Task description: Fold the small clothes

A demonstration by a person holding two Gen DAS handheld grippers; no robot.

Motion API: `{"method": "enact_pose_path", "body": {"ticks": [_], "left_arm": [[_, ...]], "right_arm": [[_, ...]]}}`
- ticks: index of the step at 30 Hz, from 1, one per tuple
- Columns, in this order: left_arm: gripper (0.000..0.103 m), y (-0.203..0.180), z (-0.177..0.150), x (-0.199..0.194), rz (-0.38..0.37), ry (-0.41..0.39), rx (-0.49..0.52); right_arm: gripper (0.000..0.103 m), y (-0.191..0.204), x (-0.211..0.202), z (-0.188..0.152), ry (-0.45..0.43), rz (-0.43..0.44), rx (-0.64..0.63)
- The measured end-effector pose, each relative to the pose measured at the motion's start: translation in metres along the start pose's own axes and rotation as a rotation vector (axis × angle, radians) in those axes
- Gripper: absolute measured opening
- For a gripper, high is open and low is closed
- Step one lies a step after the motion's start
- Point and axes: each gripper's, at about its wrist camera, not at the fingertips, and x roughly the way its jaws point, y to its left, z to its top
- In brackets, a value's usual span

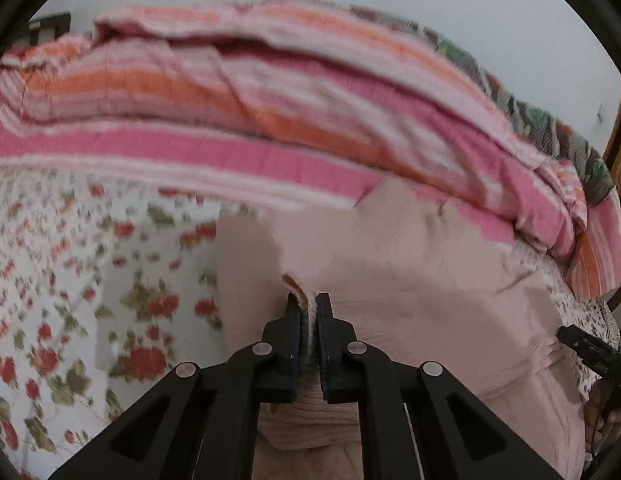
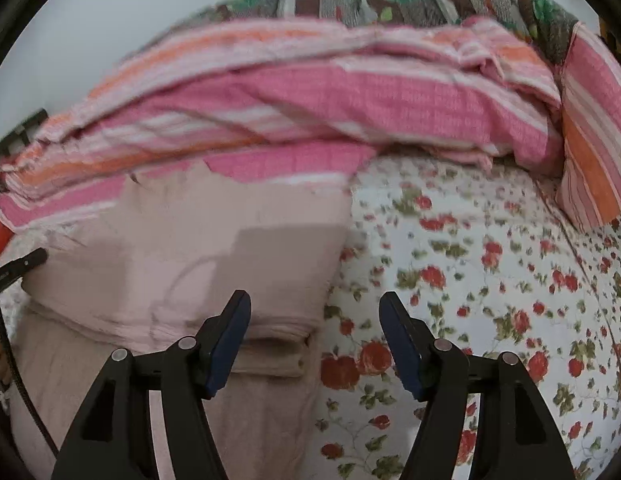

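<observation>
While the garment [image 1: 410, 264] lies part-folded on the floral bed [image 1: 70, 280] before a striped blanket [image 1: 270, 112], left tongs [image 1: 308, 312] pinch its ribbed edge, likely to lift a fold, and right tongs [image 2: 314, 320] hang spread over its corner, holding nothing.

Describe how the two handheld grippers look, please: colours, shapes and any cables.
Both the left gripper and the right gripper are matte black, with triangular cut-out linkage arms joined by round silver pins. Their flat fingers carry dark blue pads. A thin black cable runs along the right view's left edge.
</observation>
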Motion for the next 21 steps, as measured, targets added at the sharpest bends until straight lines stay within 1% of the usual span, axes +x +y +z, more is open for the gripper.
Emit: {"method": "enact_pose_path", "body": {"ticks": [2, 5, 7, 10, 13, 21], "left_arm": [[0.01, 0.002, -0.002, -0.001, -0.012, 0.003, -0.014], [0.013, 0.001, -0.009, 0.0, -0.003, 0.015, -0.006], [0.023, -0.006, -0.014, 0.001, 0.017, 0.017, 0.041], [0.035, -0.021, -0.021, -0.001, 0.05, 0.004, 0.119], [0.036, -0.03, -0.025, -0.002, 0.1, -0.003, 0.168], [0.037, -0.032, -0.026, -0.004, 0.118, -0.004, 0.173]], "right_arm": [[0.065, -0.003, 0.007, -0.002, 0.03, 0.016, 0.019], [0.067, -0.007, 0.005, -0.004, 0.017, 0.029, 0.046], [0.067, -0.006, 0.005, -0.005, 0.015, 0.019, 0.035], [0.067, 0.0, 0.003, -0.006, 0.003, 0.013, 0.01], [0.067, 0.001, 0.0, -0.01, -0.006, 0.018, 0.012], [0.067, -0.004, -0.001, -0.01, -0.009, 0.028, 0.035]]}}
